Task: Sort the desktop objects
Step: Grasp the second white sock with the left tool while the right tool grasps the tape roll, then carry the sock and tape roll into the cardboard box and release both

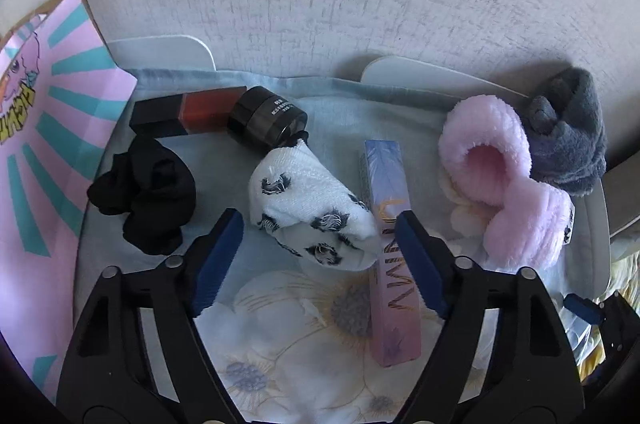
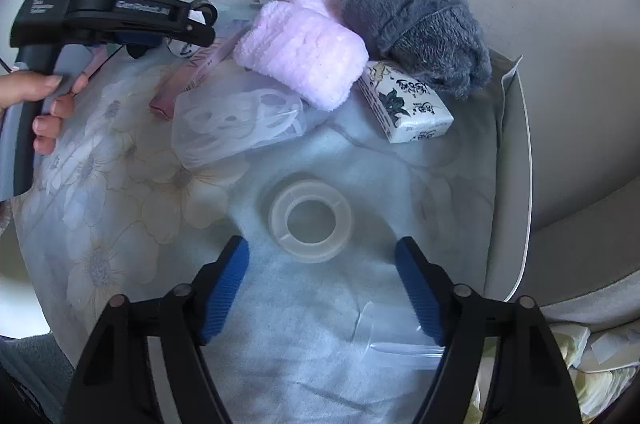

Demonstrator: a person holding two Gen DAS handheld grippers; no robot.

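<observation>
Sorting looks barely begun: everything in view lies loose on the flowered cloth [image 2: 132, 160], with no grouped piles and no bin showing.

Your left gripper [image 1: 318, 224] stands partly open over the white spotted sock [image 1: 308, 200]. The sock sits between the pads, nearer the right one; neither pad visibly presses it, so count it as not yet held. The long pink box [image 1: 394, 256] lies just right of the sock, its upper half also inside the jaw gap. Mind you don't catch both.

Landmark, the sock:
- black sock bundle [image 1: 146, 192] to its left
- dark jar [image 1: 267, 119] touching its top end, red-and-black box [image 1: 188, 113] beyond the jar
- pink fluffy slippers [image 1: 504, 180] to the right, grey plush thing [image 1: 568, 140] past them

Your right gripper [image 2: 322, 250] is also partly open and empty. The clear tape roll [image 2: 311, 219] lies flat just ahead of its tips, untouched. Beyond the roll: a clear plastic pouch [image 2: 236, 124] and a tissue pack [image 2: 404, 104].

Judgement: you're at the first picks, sock left, tape right. Every item is still to be placed.
</observation>
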